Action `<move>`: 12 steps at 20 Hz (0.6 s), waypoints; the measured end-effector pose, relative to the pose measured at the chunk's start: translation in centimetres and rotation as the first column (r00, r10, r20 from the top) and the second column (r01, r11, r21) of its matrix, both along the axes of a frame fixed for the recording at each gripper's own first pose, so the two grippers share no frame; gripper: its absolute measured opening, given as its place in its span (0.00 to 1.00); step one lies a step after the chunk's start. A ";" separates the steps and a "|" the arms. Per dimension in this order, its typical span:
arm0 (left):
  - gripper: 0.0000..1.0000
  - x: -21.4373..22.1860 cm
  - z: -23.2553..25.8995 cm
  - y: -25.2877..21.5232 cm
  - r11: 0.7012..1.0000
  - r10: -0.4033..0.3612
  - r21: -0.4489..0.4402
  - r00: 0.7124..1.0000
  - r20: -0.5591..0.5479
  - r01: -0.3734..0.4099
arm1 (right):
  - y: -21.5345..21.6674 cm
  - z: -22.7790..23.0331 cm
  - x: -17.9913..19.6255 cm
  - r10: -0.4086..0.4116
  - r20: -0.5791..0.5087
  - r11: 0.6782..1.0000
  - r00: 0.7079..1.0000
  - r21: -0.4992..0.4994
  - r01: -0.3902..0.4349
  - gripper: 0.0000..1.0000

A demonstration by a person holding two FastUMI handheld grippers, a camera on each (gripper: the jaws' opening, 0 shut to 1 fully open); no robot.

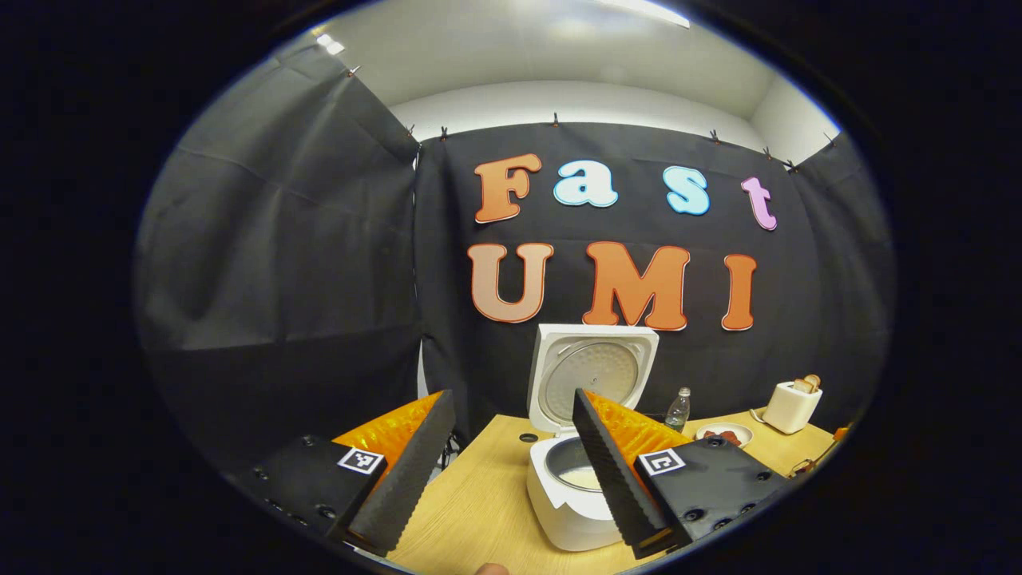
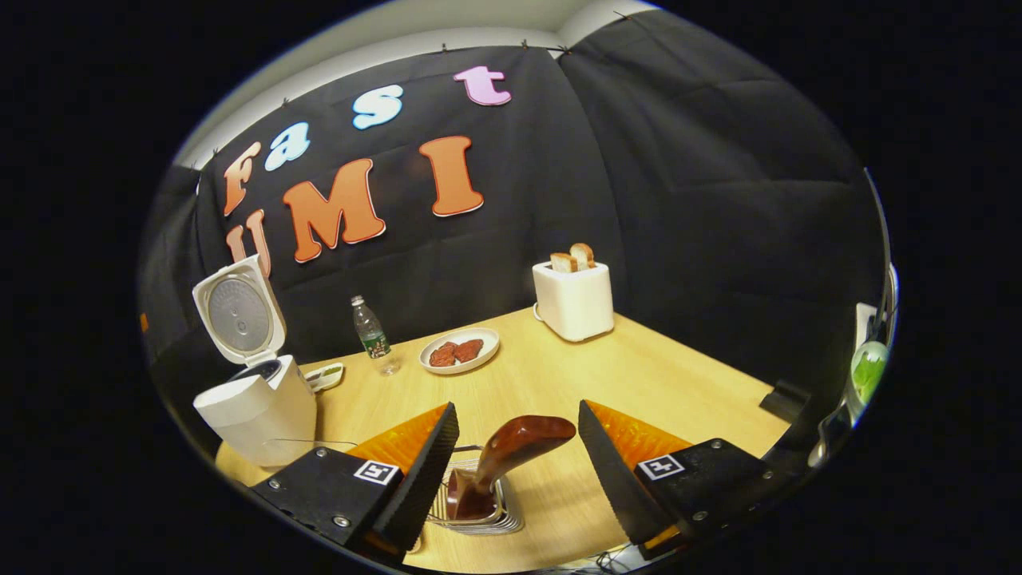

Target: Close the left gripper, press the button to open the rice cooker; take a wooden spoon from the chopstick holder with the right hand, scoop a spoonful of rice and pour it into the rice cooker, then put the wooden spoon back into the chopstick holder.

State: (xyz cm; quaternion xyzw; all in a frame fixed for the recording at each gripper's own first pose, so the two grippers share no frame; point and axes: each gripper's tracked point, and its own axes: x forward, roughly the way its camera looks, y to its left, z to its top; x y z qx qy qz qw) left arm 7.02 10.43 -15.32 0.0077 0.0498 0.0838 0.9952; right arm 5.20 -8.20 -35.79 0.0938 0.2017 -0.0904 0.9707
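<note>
right gripper [image 2: 517, 471]: jaws spread wide, holding nothing, hanging right over the chopstick holder

wooden spoon [image 2: 511, 455]: sits in the chopstick holder, handle poking up and leaning off to the right in the right gripper view. It's smack between the two open fingers, so it's basically lined up already

chopstick holder [image 2: 479, 511]: wire rack thing at the near edge of the table [image 2: 607, 359], just below the right gripper. Using it as my landmark from here on

key relation: spoon handle's long axis runs up and away from the holder, roughly along the way the gripper points, tilted a bit. My guess is the fingers need to drop a little and pinch across the handle. Right gripper is way nearer than the left

left gripper [image 1: 511, 471]: also wide open and empty, aimed at the cooker

rice cooker [image 2: 255, 399]: well off to the left of the holder, lid already flipped up, so the button bit looks done. Inner pot looks to have something pale in it

rice to scoop: can't tell where it is honestly

farther back from the holder: plate [image 2: 460, 351] with dark reddish food, water bottle [image 2: 372, 335] beside it, toaster [image 2: 573, 299] with bread sticking out
</note>
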 end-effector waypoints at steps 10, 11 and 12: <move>1.00 -0.1 -1.5 0.2 1.000 -0.011 0.005 0.999 -0.044 0.012 | 4.0 1.0 1.1 0.054 0.051 0.973 0.997 0.221 -0.064 0.20; 1.00 0.0 -1.6 0.4 1.000 -0.010 0.010 0.999 -0.048 0.011 | 4.2 1.1 1.5 0.060 0.052 0.977 0.997 0.199 -0.069 0.16; 1.00 -0.1 -1.6 0.5 1.000 -0.009 0.015 0.999 -0.051 0.010 | 4.5 1.5 1.6 0.065 0.057 0.981 0.996 0.180 -0.074 0.11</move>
